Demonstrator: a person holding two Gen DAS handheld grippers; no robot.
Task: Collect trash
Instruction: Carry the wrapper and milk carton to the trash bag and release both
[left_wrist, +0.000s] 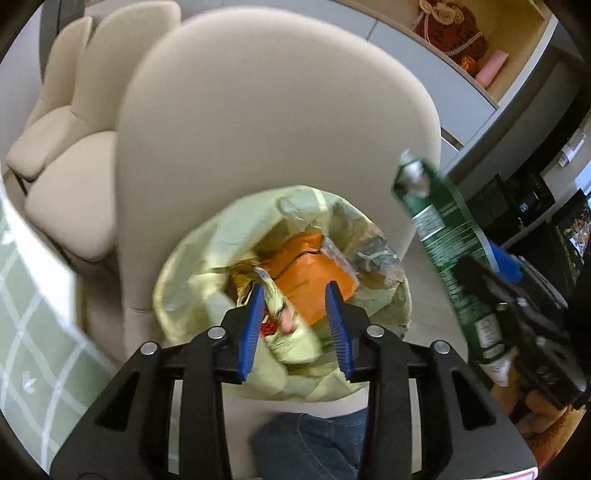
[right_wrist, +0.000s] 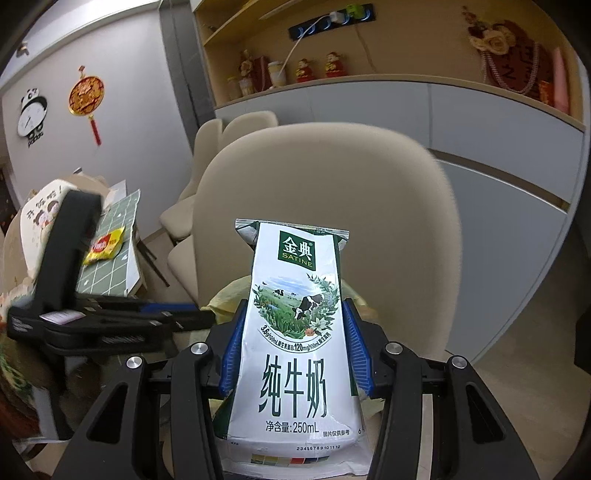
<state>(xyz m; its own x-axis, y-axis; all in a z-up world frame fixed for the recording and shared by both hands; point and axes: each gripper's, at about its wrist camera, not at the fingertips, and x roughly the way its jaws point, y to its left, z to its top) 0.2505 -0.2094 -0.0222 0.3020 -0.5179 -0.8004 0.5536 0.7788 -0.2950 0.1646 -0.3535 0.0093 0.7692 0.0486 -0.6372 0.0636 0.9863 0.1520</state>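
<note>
Hanging over the yellow-green trash bag (left_wrist: 236, 236), the left tongs (left_wrist: 295, 328) are standing with their blue pads (left_wrist: 252, 332) apart and nothing pressed between them; the bag's open mouth is showing through the gap. Inside the bag an orange wrapper (left_wrist: 306, 273) is lying among crumpled scraps, and a clear plastic piece (left_wrist: 373, 258) is sitting against the bag's right rim. The bag is resting just in front of a beige chair (left_wrist: 258, 129), whose back is rising behind it.

The right tongs (right_wrist: 295, 347) are gripping a squashed milk carton (right_wrist: 295, 325), blue pads pressing on both its sides, the printed face with the cow picture turned toward the wrist camera and the carton standing roughly upright. In the left wrist view the same carton is showing to the right of the bag, tilted, above and beside the bag's edge rather than in it.

Off to the left, a yellow packet (right_wrist: 105, 245) is lying on a green checked cloth on the counter (right_wrist: 110, 251). A denim-clad leg (left_wrist: 314, 443) of the person is showing below the left tongs.
</note>
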